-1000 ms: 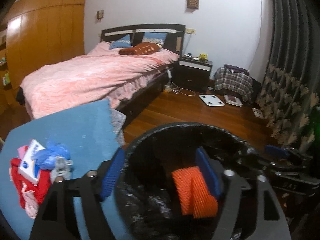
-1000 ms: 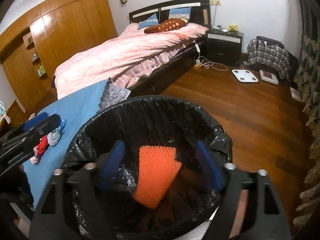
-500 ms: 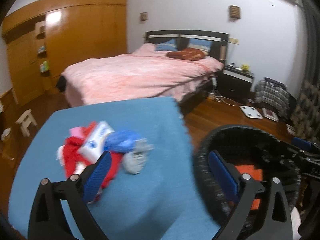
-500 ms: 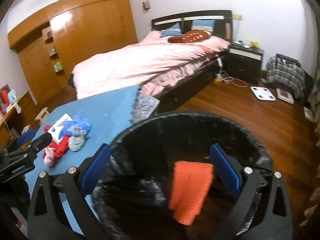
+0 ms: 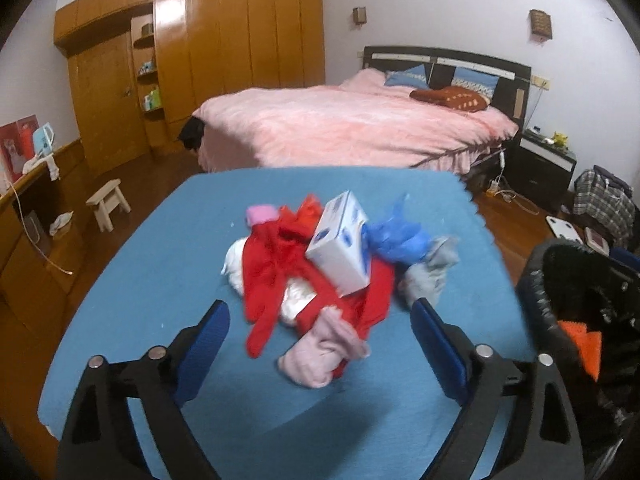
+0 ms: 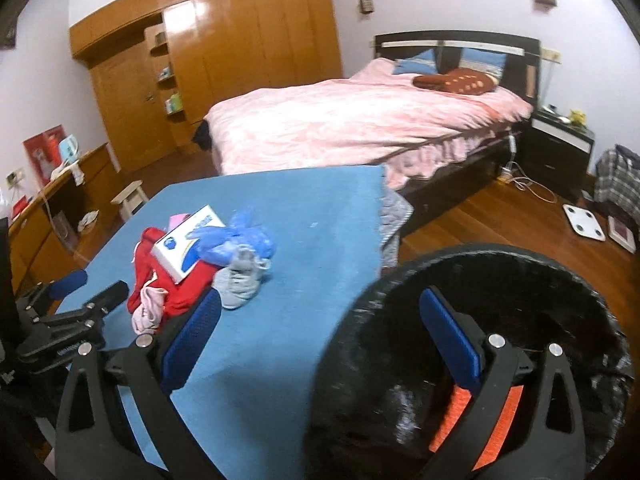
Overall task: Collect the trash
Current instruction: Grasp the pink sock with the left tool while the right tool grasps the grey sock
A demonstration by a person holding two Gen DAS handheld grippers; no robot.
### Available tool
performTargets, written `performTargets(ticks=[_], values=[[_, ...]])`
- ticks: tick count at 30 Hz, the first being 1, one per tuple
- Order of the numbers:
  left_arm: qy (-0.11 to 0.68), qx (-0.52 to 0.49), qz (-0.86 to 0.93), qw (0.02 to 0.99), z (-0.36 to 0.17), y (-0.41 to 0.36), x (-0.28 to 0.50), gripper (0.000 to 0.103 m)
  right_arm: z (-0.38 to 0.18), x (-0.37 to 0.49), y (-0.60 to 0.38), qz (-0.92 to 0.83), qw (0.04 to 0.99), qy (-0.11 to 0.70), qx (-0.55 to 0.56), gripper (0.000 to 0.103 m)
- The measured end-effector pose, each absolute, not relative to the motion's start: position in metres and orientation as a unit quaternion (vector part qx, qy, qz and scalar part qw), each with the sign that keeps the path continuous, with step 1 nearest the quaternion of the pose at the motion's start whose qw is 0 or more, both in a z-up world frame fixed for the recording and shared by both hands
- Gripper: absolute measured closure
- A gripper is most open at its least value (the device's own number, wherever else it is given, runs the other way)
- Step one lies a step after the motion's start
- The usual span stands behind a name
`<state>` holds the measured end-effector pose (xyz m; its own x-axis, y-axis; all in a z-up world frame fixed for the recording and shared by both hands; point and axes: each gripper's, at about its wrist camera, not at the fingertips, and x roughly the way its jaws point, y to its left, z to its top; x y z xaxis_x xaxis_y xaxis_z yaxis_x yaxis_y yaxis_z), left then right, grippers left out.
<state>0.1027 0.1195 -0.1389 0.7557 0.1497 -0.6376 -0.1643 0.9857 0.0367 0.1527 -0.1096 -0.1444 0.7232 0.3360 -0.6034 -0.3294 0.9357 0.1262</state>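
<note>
A pile of trash lies on the blue table (image 5: 160, 280): a white box (image 5: 340, 252), a blue plastic glove (image 5: 400, 236), red cloth (image 5: 272, 272), a pink wad (image 5: 320, 352) and a grey wad (image 5: 428, 280). My left gripper (image 5: 318, 308) hovers just short of the pile. Its jaws are closing, wide apart, and the pads touch nothing. The black-lined bin (image 6: 400, 300) stands at the table's right edge with an orange foam net (image 6: 500, 412) inside. My right gripper (image 6: 320, 296) is open and empty over the bin's left rim. The left gripper (image 6: 92, 286) also shows low on the left.
A pink-covered bed (image 5: 360, 128) stands behind the table, with a wooden wardrobe (image 5: 200, 60) on the left wall. A small stool (image 5: 108, 200) sits on the wood floor at left. A nightstand (image 6: 560, 148), cables, a white scale (image 6: 584, 222) and a plaid bag are at right.
Both views have swung left, from over the bin toward the table and the pile. The orange net, earlier between the fingers, now lies in the bin.
</note>
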Motion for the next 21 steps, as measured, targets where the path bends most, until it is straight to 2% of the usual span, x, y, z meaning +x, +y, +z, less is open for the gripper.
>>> performTargets(ticks=[8,16,17,21], values=[[0.381,-0.025,0.077,0.921,-0.172,0.135,0.109,0.034,-0.167,0.169,-0.079,0.201,0.917,0.345,-0.011,0.006],[0.405,-0.031,0.063,0.912,-0.193,0.135,0.116,0.036,-0.178,0.179,-0.066,0.213,0.911,0.353,-0.023,0.006],[0.407,-0.030,0.061,0.911,-0.193,0.134,0.116,0.039,-0.177,0.181,-0.065,0.215,0.910,0.354,-0.023,0.006],[0.415,-0.042,0.041,0.908,-0.197,0.132,0.115,0.058,-0.177,0.185,-0.061,0.218,0.909,0.354,-0.022,0.006]])
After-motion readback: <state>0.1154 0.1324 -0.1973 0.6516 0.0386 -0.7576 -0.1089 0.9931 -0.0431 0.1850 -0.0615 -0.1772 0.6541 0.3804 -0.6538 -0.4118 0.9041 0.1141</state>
